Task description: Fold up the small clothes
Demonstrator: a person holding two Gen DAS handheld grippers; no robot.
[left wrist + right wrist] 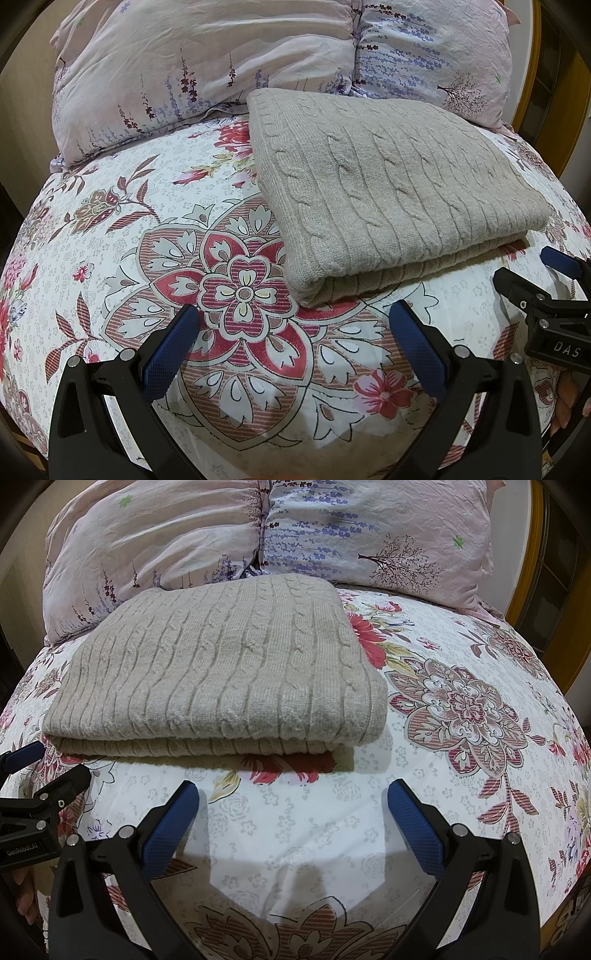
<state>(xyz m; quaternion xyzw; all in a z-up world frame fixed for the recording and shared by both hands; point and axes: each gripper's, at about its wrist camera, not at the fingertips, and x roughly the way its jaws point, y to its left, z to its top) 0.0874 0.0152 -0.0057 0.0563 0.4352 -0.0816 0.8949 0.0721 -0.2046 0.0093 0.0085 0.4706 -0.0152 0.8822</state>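
The left gripper (293,321) and right gripper (293,797) hover low over the floral bedsheet (461,775), jaws spread wide, empty. At upper centre of each frame lies the folded beige sweater (388,199), below the pillows (184,66).

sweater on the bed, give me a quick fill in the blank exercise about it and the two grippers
1. The beige cable-knit sweater lies ______ into a neat stack on the floral bedspread.
2. The left gripper and the right gripper both have their jaws ______, holding nothing.
3. Behind the sweater, at the head of the bed, lie two ______ with lavender prints.
4. The pads on each gripper's fingers are ______ in colour.

Missing words: folded; open; pillows; blue
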